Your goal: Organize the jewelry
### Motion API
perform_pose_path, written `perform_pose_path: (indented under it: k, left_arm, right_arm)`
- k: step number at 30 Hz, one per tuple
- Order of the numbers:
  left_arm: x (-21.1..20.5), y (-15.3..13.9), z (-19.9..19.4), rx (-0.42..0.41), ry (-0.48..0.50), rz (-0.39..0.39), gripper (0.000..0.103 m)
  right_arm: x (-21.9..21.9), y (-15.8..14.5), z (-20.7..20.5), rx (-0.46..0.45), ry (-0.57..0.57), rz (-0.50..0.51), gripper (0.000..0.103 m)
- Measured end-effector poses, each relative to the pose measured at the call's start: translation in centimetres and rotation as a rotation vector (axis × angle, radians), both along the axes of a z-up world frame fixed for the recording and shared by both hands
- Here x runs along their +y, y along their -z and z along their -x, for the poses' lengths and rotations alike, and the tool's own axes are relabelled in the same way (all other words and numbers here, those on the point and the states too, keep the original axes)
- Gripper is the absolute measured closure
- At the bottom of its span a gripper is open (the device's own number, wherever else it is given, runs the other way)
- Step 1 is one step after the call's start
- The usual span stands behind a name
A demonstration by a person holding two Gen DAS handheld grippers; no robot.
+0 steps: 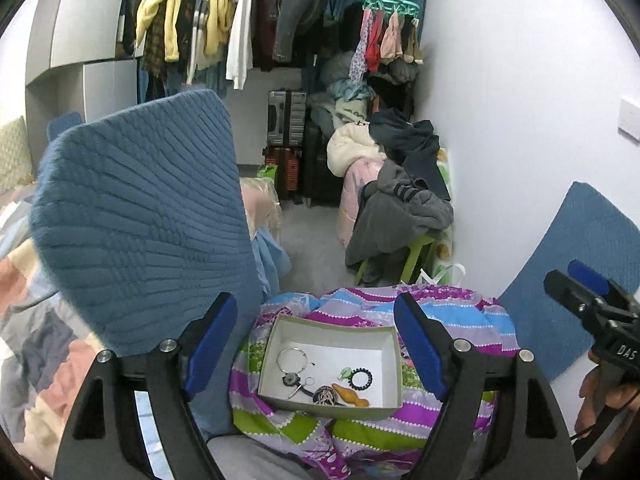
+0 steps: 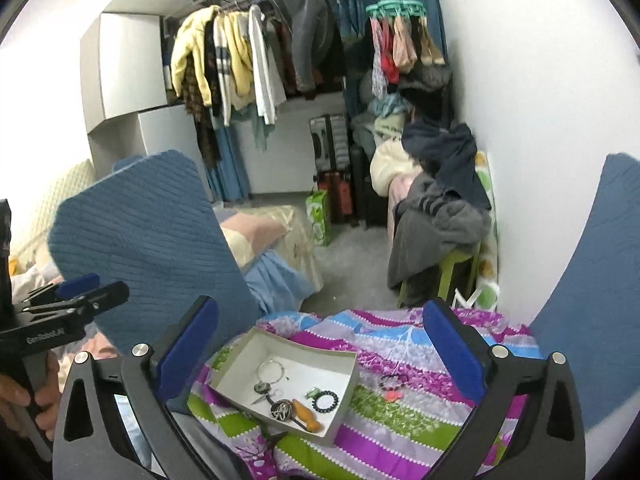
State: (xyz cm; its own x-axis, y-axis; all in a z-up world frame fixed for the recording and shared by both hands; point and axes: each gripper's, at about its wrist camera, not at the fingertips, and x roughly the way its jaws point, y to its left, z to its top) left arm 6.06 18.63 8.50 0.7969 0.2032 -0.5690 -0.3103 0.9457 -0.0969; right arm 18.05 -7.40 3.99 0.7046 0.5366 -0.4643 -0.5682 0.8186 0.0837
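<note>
A shallow white cardboard box (image 1: 332, 326) lies on a striped purple, green and blue quilt (image 1: 440, 312). It holds a silver key ring (image 1: 293, 358), small scissors (image 1: 302, 386), a black bead bracelet (image 1: 361, 379), an orange piece (image 1: 352, 394) and a dark round charm (image 1: 325, 395). In the right wrist view a further bracelet (image 2: 394, 382) lies on the quilt just right of the box (image 2: 344, 396). My left gripper (image 1: 314, 304) hangs above the box, open and empty. My right gripper (image 2: 320, 308) is likewise open and empty above it.
A blue quilted cushion (image 1: 140, 216) stands close on the left, another (image 1: 580, 264) leans on the white wall at right. Beyond are a heap of clothes on a green stool (image 1: 400, 216), suitcases (image 1: 286, 128) and a rail of hanging garments (image 1: 208, 20).
</note>
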Motion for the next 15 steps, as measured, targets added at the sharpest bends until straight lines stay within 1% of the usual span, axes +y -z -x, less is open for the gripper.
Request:
perform_pose_path:
  k: [3, 6, 15]
  left_arm:
    - [-0.9, 0.1, 1.4, 0.004, 0.001, -0.005, 0.022]
    - [-1.4, 0.7, 2.4, 0.008, 0.004, -0.004, 0.022]
    - [-2.3, 3.7, 5.4, 0.052, -0.002, -0.009, 0.022]
  right_arm:
    - [-0.8, 0.0, 1.7, -0.011, 0.002, -0.008, 0.0]
    - [-1.4, 0.8, 3.1, -0.013, 0.018, -0.005, 0.0]
    - [-2.9, 3.8, 6.7, 0.015, 0.076, 0.024, 0.0]
